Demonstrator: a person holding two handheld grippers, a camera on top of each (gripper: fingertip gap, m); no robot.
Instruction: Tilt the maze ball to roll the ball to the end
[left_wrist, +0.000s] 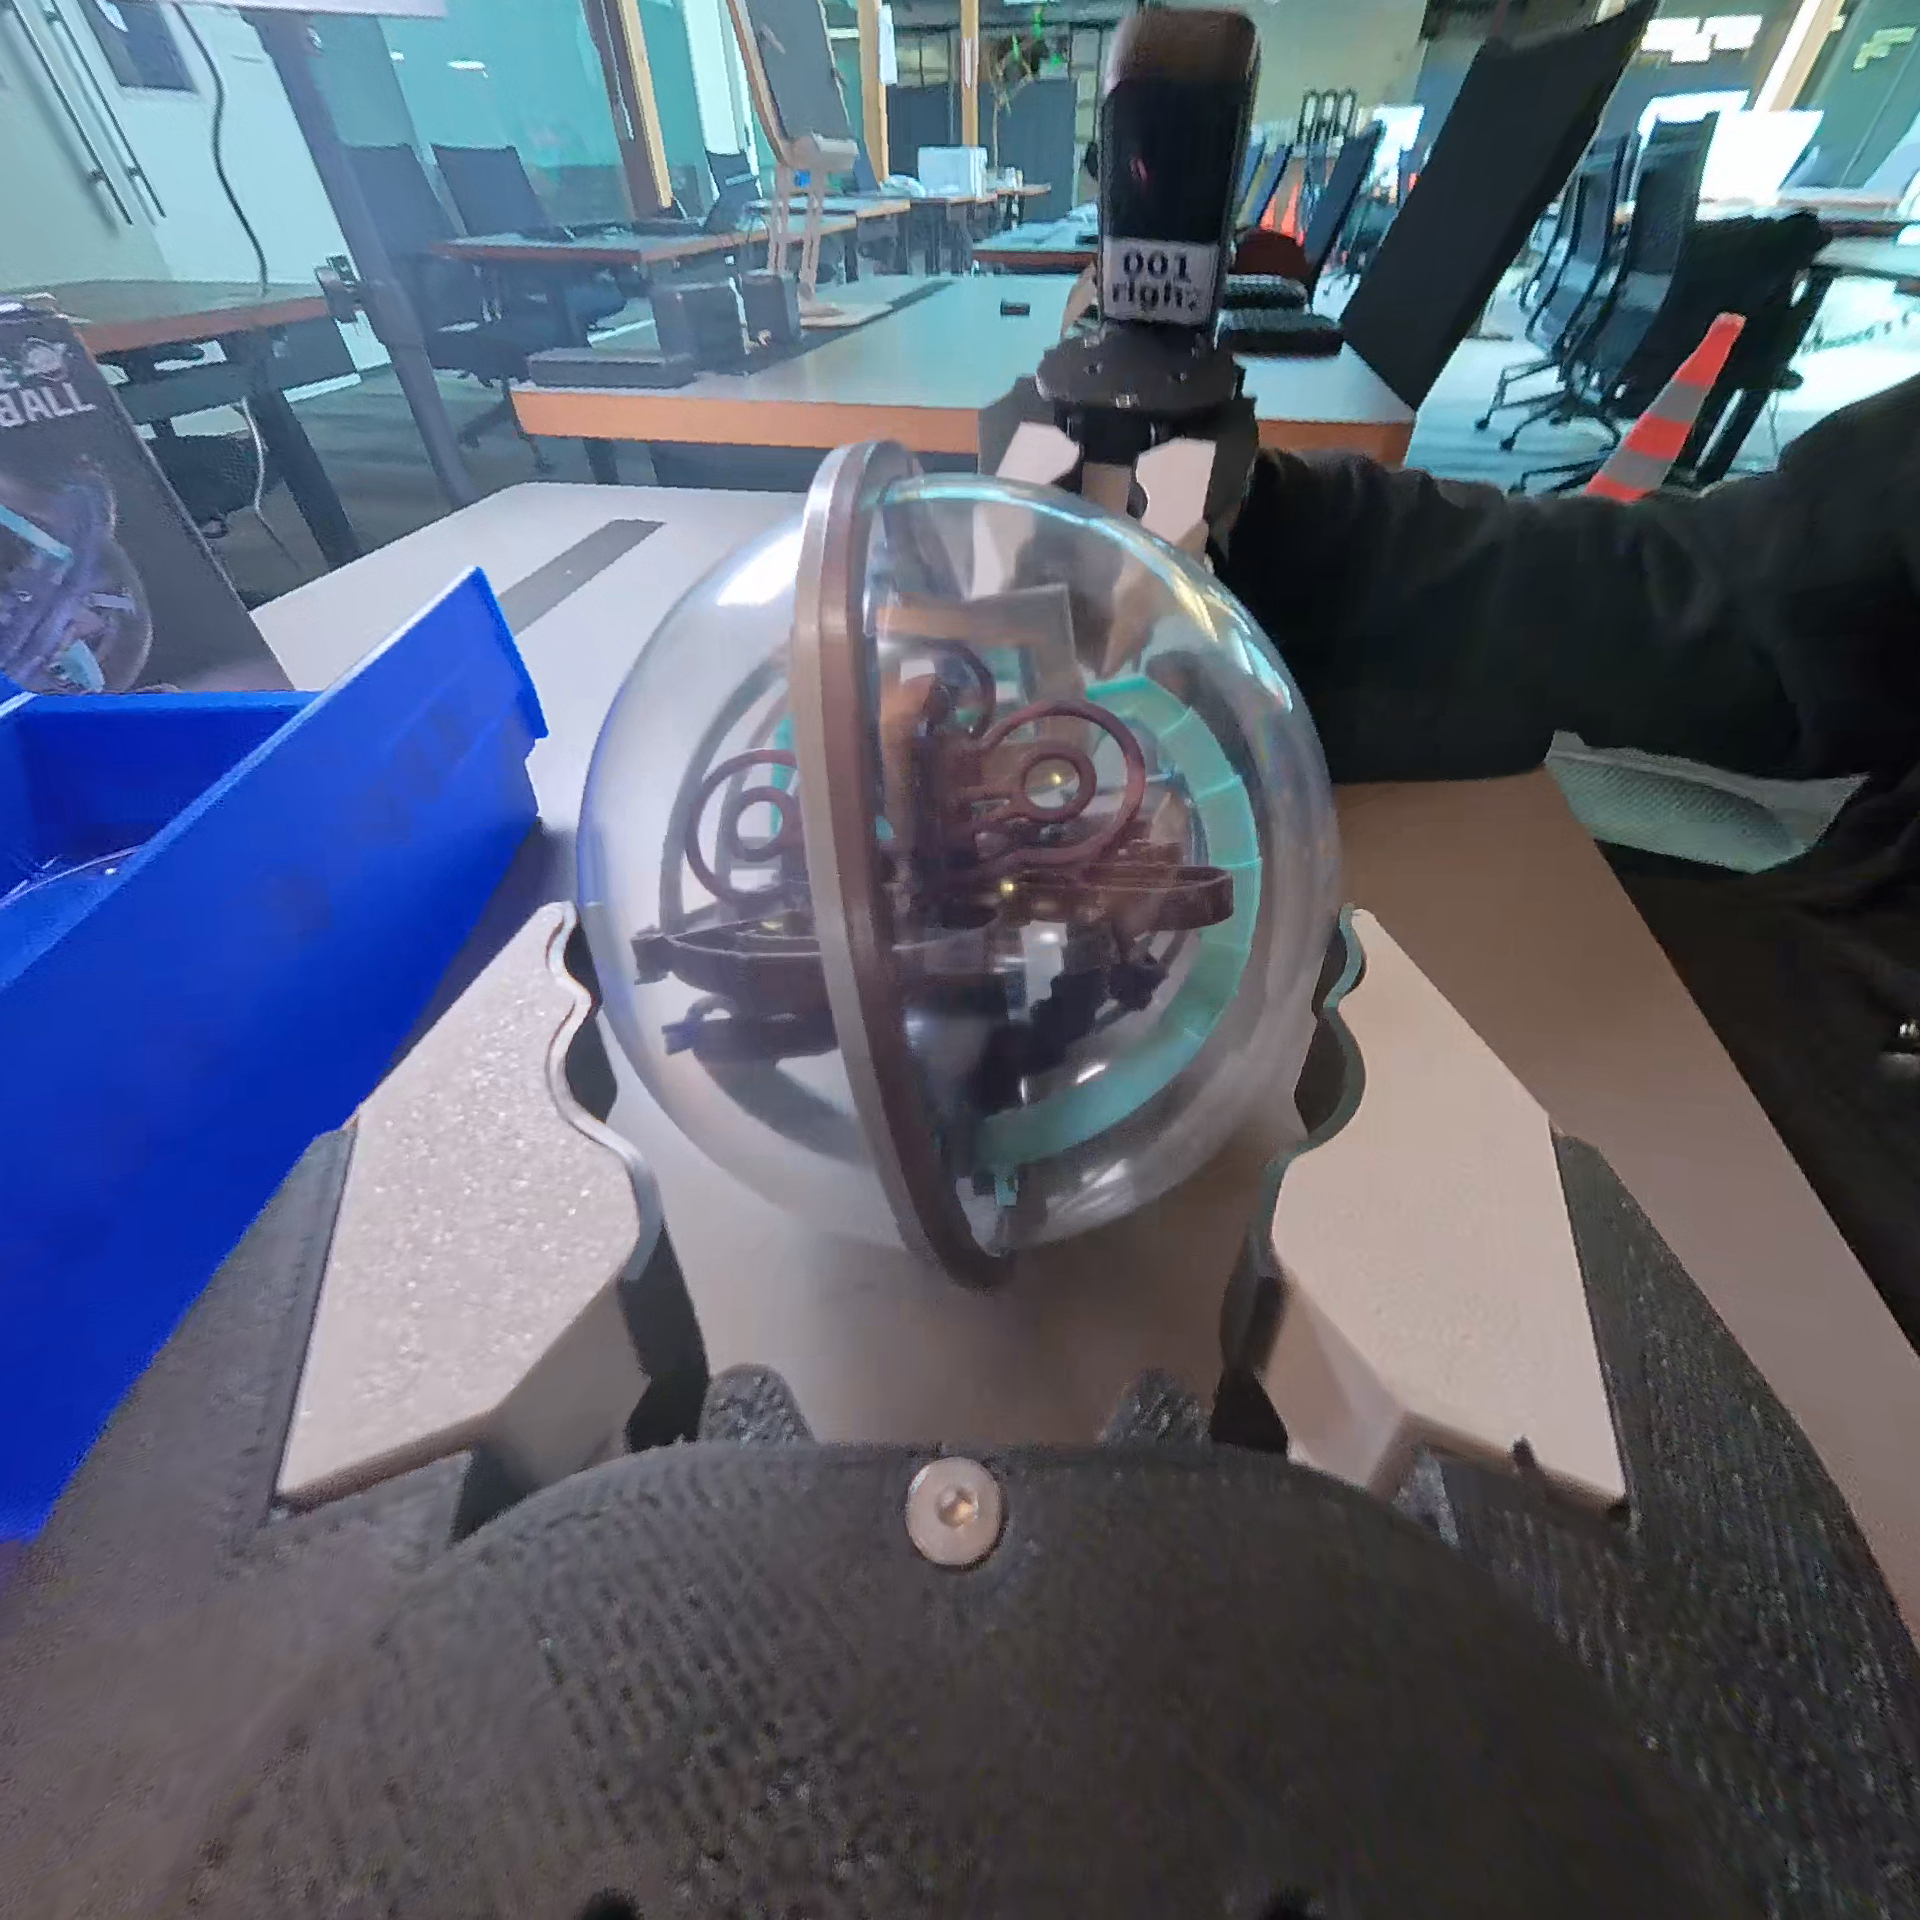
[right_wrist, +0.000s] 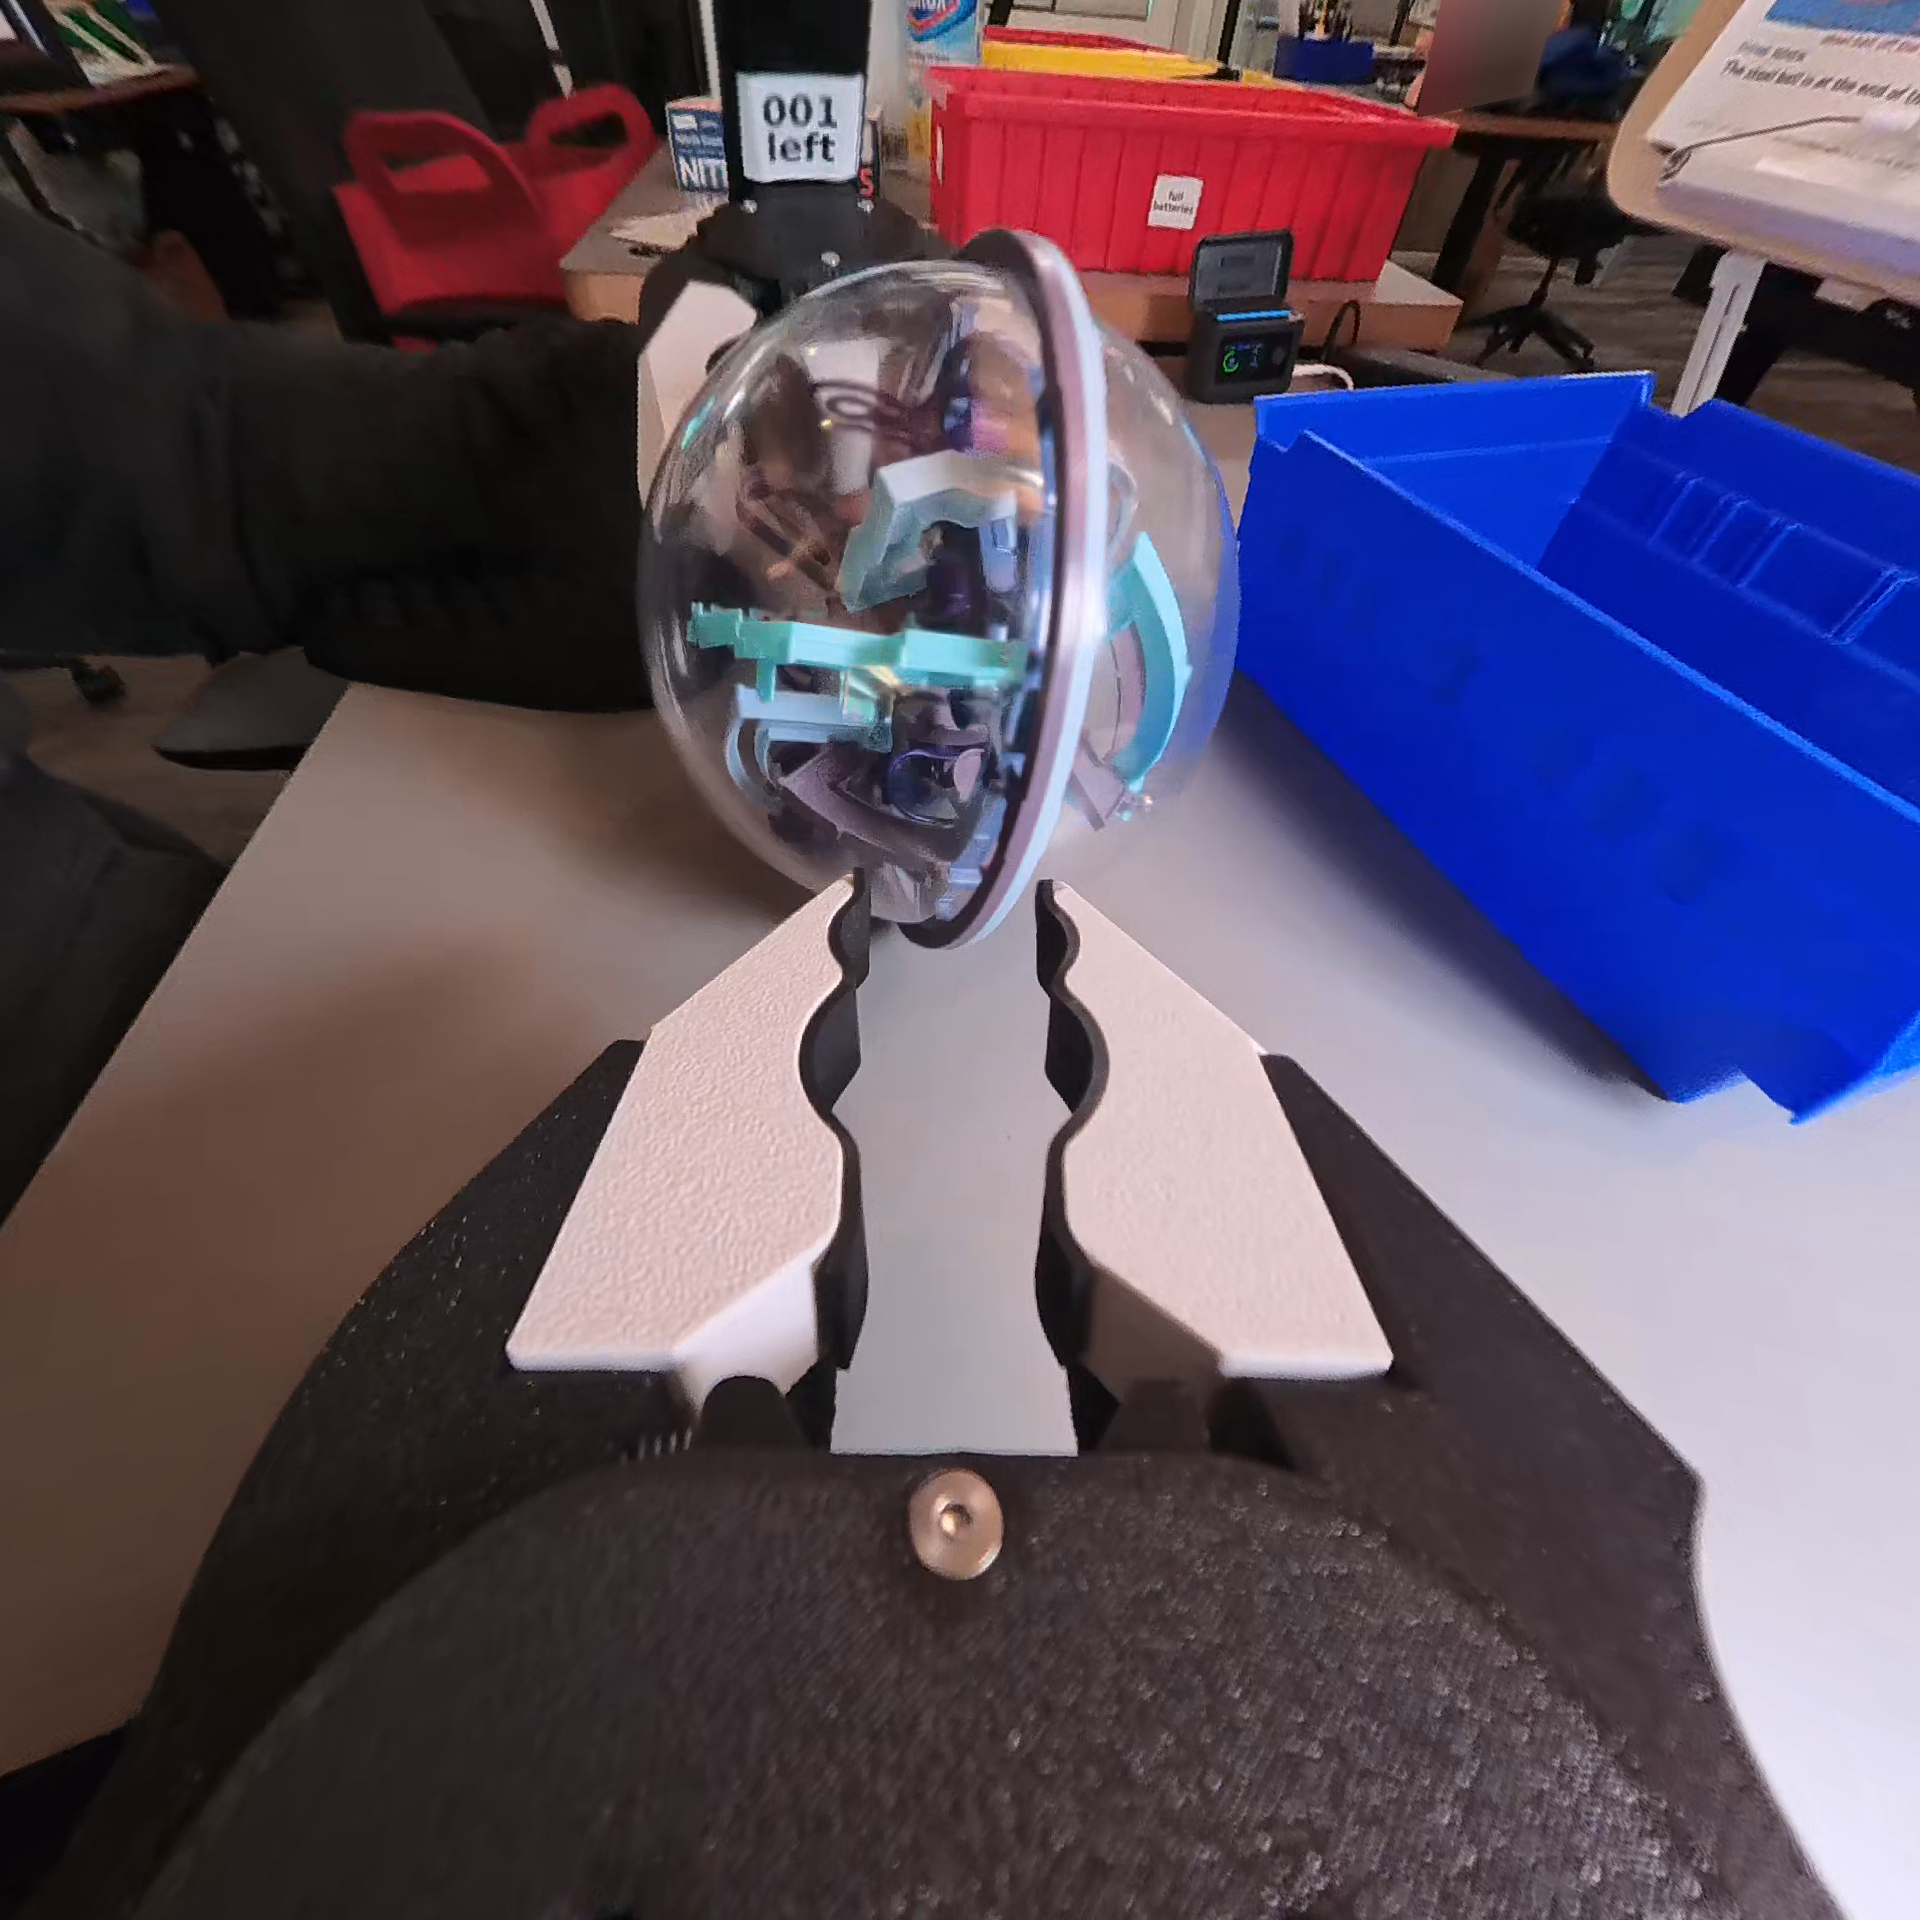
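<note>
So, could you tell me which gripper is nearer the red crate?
Left. The left gripper sits between maze ball and red crate; the right gripper is beyond the ball.

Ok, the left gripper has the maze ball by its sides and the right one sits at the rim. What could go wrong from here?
1. The left gripper grips the maze ball only on its smooth, curved shell, so a steep tilt might let it slip.
2. The right gripper straddles the rim without clamping it; closing off-centre could twist the ball.
3. The blue bin is close, so a wide tilt may hit it.
</note>
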